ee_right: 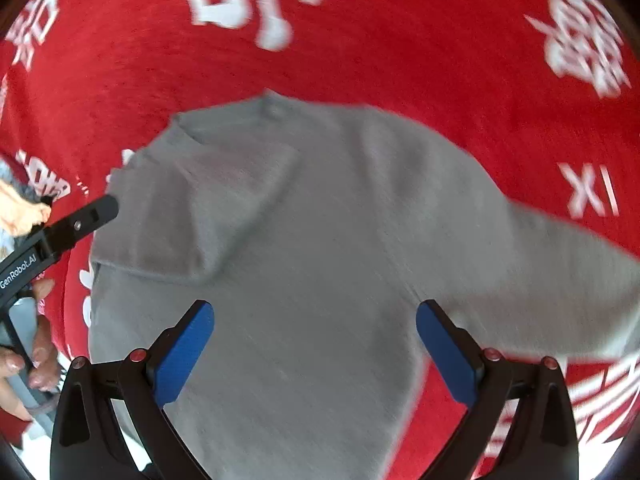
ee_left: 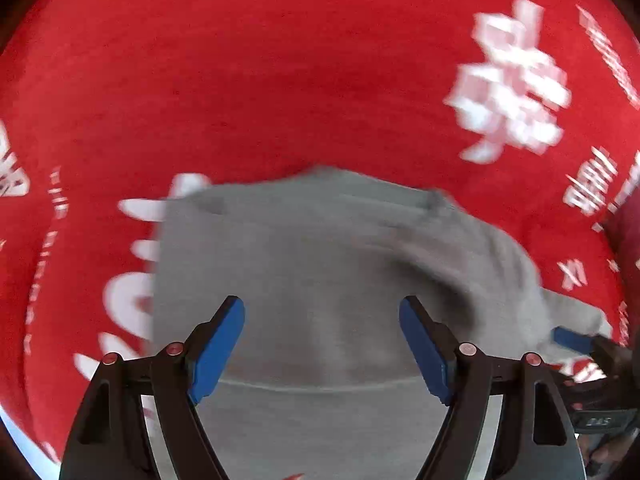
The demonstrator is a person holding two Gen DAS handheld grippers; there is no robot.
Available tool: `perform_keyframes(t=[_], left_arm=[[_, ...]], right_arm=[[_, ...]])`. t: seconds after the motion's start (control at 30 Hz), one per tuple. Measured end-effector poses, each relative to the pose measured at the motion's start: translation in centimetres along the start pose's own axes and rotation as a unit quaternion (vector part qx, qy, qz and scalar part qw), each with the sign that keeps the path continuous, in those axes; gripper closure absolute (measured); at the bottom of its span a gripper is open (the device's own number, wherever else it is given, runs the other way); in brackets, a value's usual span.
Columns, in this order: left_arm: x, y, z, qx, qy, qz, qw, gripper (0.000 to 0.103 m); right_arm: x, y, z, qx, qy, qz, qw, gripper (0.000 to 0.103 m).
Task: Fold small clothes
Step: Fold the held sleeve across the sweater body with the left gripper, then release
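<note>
Both handheld grippers point steeply down over a small grey sweater [ee_right: 320,240] spread on a red cloth [ee_left: 280,80] printed with white characters.

Nearest the left wrist camera, the left gripper [ee_left: 322,340] stands with its blue-padded jaws spread wide and nothing between them; the grey knit lies beneath the gap, and the pads do not press on it. In the right wrist view, the right gripper [ee_right: 316,344] is likewise parted wide above the body of the garment, gripping nothing.

Beyond the fingers, the sweater lies front down or front up, which cannot be told through the blur. Its left sleeve is folded in across the chest, forming a doubled flap near the collar, while the other sleeve stretches out flat toward the right edge of the right wrist view. The neckline points away from both cameras.

At the left edge of the right wrist view, the black finger of the left gripper reaches just beside the folded shoulder, with the person's hand [ee_right: 40,352] behind it on the handle.

Farther out, the red cloth fills the frame, its white lettering smeared by motion.
</note>
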State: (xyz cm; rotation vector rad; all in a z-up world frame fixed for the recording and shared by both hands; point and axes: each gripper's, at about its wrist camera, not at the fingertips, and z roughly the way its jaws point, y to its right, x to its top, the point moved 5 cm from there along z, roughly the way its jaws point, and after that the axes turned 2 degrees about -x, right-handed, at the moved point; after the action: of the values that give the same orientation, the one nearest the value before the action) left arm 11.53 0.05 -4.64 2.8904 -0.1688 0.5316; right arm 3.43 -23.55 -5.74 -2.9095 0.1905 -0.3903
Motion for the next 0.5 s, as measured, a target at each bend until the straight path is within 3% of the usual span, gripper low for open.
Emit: perform_keyframes(t=[0.1, 0.2, 0.23, 0.27, 0.3, 0.37, 0.43, 0.5], left_arm=[[1.7, -5.8, 1.7, 0.009, -0.015, -0.048, 0.9987, 0.023], [2.5, -10.1, 4.2, 0.009, -0.043, -0.075, 0.9962, 0.023], [2.7, -11.0, 5.0, 0.009, -0.054, -0.077, 0.9955, 0.023], [2.7, -11.8, 5.6, 0.004, -0.062, -0.080, 0.9949, 0.023], [2.8, -12.4, 6.1, -0.005, -0.067, -0.086, 0.9940, 0.023], [3.0, -13.2, 6.9, -0.032, -0.075, -0.104, 0.9912, 0.023], [3.2, -13.7, 7.5, -0.052, -0.080, -0.118, 0.9885, 0.023], [3.3, -13.6, 8.2, -0.069, -0.089, -0.125, 0.9857, 0.023]], right_arm=[[2.7, -4.6, 2.4, -0.034, 0.017, -0.068, 0.997, 0.001], [4.1, -7.4, 5.5, -0.116, 0.014, -0.151, 0.982, 0.003], [4.6, -7.6, 6.2, -0.136, 0.015, -0.161, 0.977, 0.014], [5.1, -7.1, 6.6, -0.135, 0.016, -0.149, 0.980, 0.041], [5.5, -6.1, 6.6, -0.120, 0.014, -0.119, 0.986, 0.053], [5.7, -2.0, 5.9, -0.065, 0.018, 0.006, 0.998, 0.057], [4.5, 2.5, 5.6, -0.006, 0.009, 0.134, 0.991, 0.054], [3.2, 4.6, 5.5, 0.037, -0.002, 0.186, 0.982, 0.050]])
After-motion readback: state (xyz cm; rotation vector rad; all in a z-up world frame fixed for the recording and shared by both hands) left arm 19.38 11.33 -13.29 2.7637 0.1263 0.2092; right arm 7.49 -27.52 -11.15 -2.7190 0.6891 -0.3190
